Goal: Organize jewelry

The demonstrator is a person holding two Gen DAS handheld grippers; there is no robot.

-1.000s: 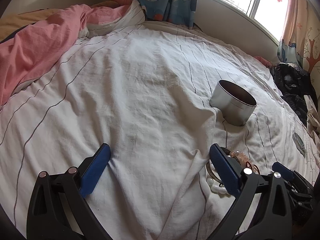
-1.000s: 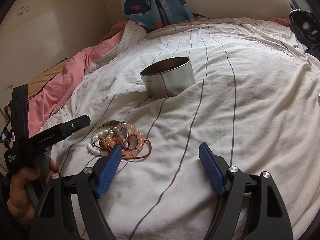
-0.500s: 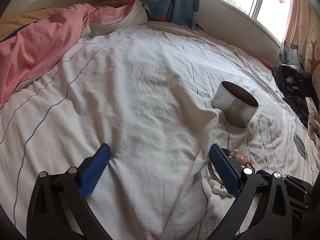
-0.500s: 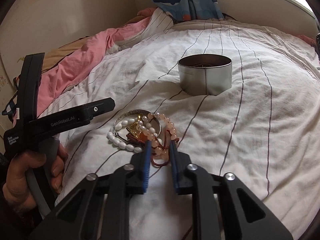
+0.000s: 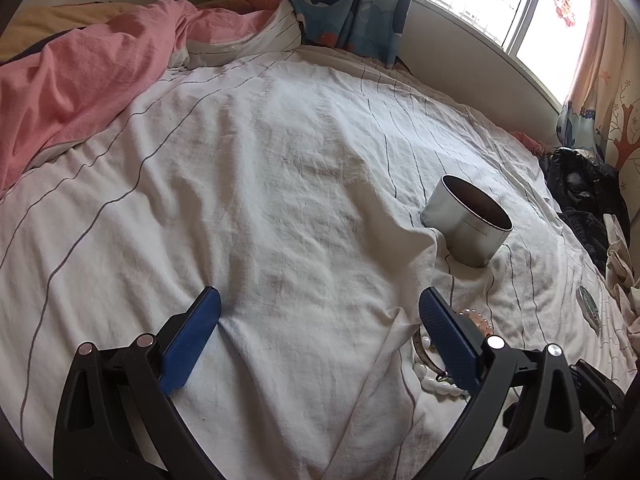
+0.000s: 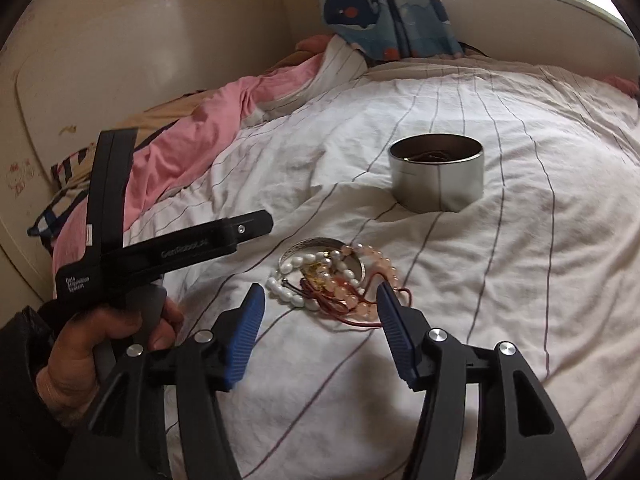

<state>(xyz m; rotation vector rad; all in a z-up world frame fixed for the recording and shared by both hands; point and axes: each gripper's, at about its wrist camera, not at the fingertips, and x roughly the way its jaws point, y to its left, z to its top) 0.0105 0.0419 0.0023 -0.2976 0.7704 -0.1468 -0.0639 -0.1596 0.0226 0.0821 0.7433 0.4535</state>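
Observation:
A heap of jewelry [image 6: 336,280] lies on the striped white bedsheet [image 6: 500,280]: white pearl and pink bead bracelets, a silver bangle and a red cord. A round silver tin [image 6: 438,178] stands open behind it, with something dark inside. My right gripper [image 6: 320,300] is open and empty, its blue pads on either side of the heap's near edge. My left gripper [image 5: 320,312] is open and empty over bare sheet, the heap [image 5: 436,372] partly hidden behind its right finger. The tin [image 5: 466,220] stands beyond, to the right.
A pink blanket [image 5: 80,80] is bunched at the far left of the bed. Dark clothes [image 5: 584,192] lie at the right edge. A small round lid-like object [image 5: 588,304] lies on the sheet right of the tin. A whale-print curtain [image 6: 384,12] hangs behind.
My right gripper swung left to the heap, shut half a second ago, and has opened again around the heap's near edge. The left gripper has hardly moved.

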